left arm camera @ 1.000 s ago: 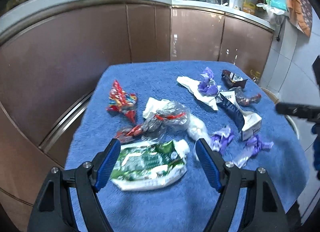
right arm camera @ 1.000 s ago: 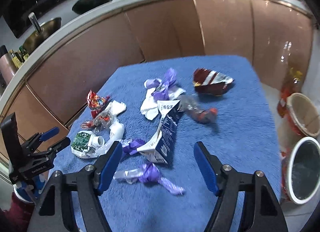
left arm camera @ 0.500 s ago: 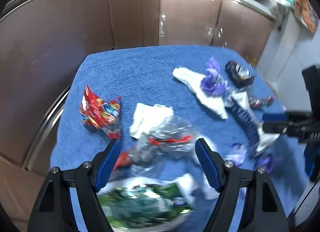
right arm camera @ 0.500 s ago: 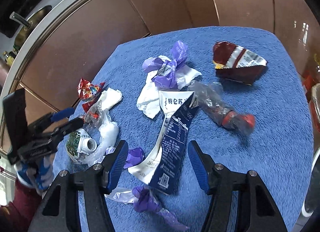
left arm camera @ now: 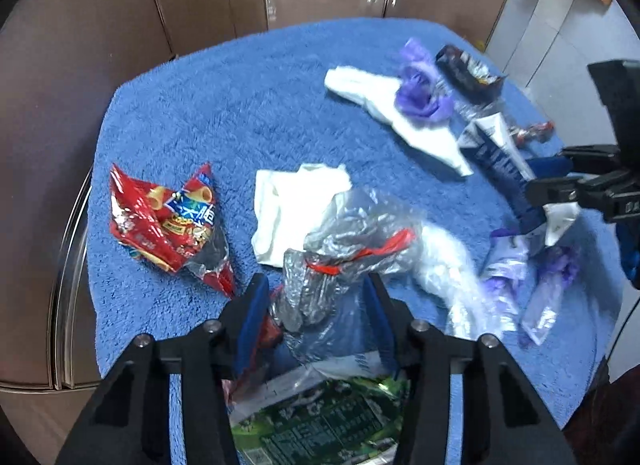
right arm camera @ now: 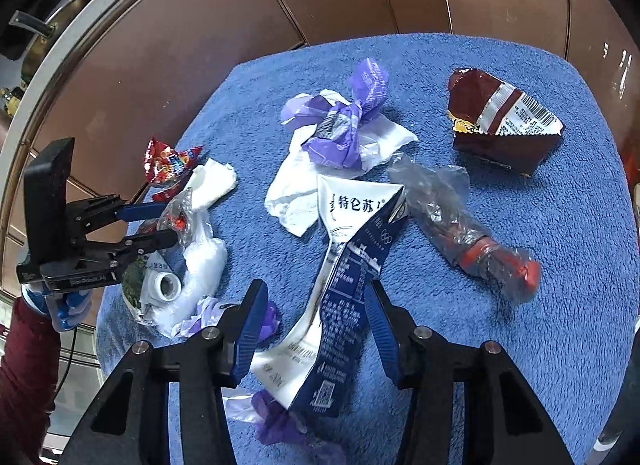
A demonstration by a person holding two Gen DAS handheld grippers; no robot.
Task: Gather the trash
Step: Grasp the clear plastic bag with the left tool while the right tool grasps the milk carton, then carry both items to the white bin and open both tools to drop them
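Note:
Trash lies on a blue towel-covered table (left arm camera: pixel 248 105). My left gripper (left arm camera: pixel 316 297) is half closed around a crumpled clear plastic wrapper with red bits (left arm camera: pixel 352 249); its jaws flank the wrapper without clearly pinching it. It also shows in the right wrist view (right arm camera: pixel 156 225). A green and white carton (left arm camera: pixel 320 417) lies under it. My right gripper (right arm camera: pixel 316 305) is partly closed around a flattened blue and white milk carton (right arm camera: pixel 348 285), jaws on either side.
A red snack bag (left arm camera: pixel 168 221), white tissues (left arm camera: pixel 292 205), a purple wrapper on white paper (right arm camera: pixel 344 125), a dark red snack bag (right arm camera: pixel 500 121), a clear wrapper with red ends (right arm camera: pixel 472 241) and purple scraps (left arm camera: pixel 548 285) lie around. Brown cabinets (left arm camera: pixel 200 5) stand behind.
Both grippers moved forward and down over the table and narrowed. The left now straddles the clear wrapper; the right now straddles the milk carton.

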